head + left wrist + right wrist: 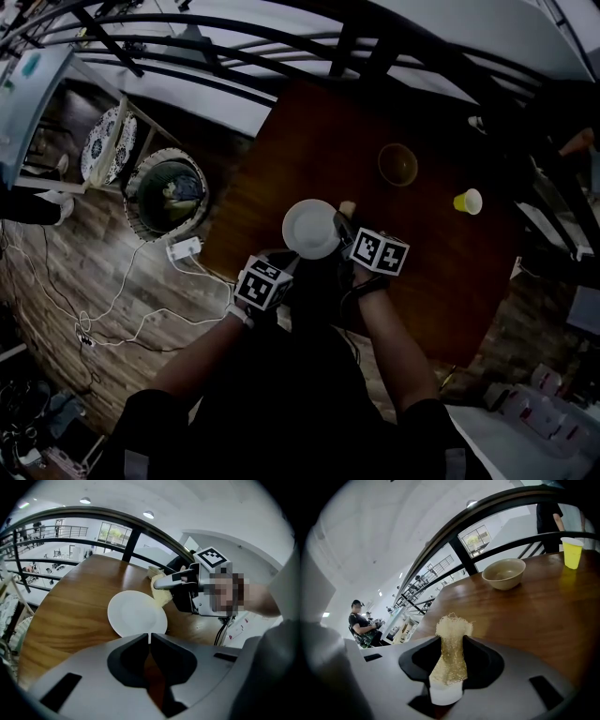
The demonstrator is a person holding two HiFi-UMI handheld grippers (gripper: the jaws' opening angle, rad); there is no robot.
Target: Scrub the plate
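A white plate [310, 228] [137, 612] sits over the brown wooden table [309, 141], near its front edge. My left gripper [289, 264] [150, 637] is shut on the plate's near rim, and a thin white sliver of that rim shows between the jaws. My right gripper [343, 225] [161, 582] [451, 644] is shut on a pale yellow fibrous scrubber [453, 626]. The scrubber [161, 597] [347, 208] rests against the plate's right edge. The plate's face looks plain white.
A tan bowl [397, 164] [504, 573] and a small yellow cup [468, 201] [572, 551] stand farther back on the table. A dark railing [136, 536] curves behind it. On the floor to the left are a round basket [167, 195] and a power strip [184, 248] with cables.
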